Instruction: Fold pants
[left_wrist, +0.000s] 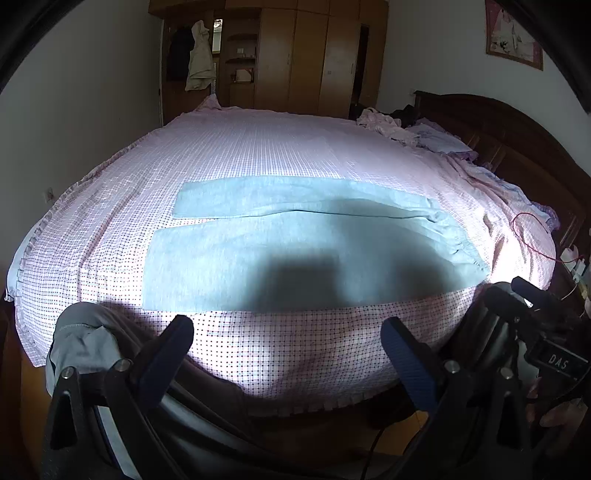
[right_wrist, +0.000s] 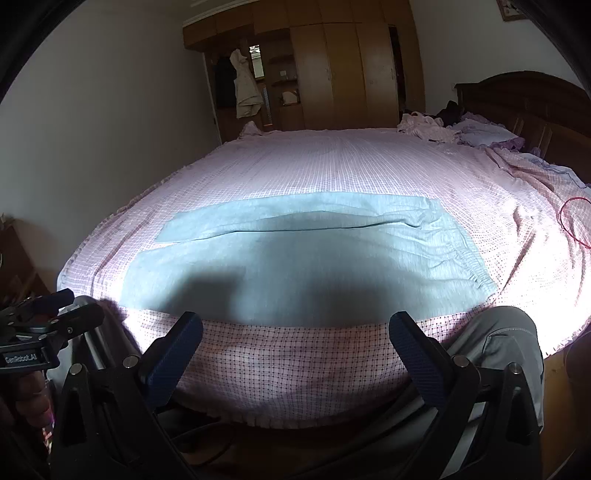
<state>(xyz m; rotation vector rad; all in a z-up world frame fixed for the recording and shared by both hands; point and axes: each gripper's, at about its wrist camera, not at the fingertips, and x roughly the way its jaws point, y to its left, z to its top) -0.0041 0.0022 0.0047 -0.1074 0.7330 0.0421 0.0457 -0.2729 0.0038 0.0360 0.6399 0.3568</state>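
First, with each hand-held gripper, left and right, held open and empty, the pants' near edge ahead is to be pinched and folded away evenly.

We see light blue pants on a pink-white checked bedsheet; brown wooden wardrobe, dark brown headboard, blue finger pads.
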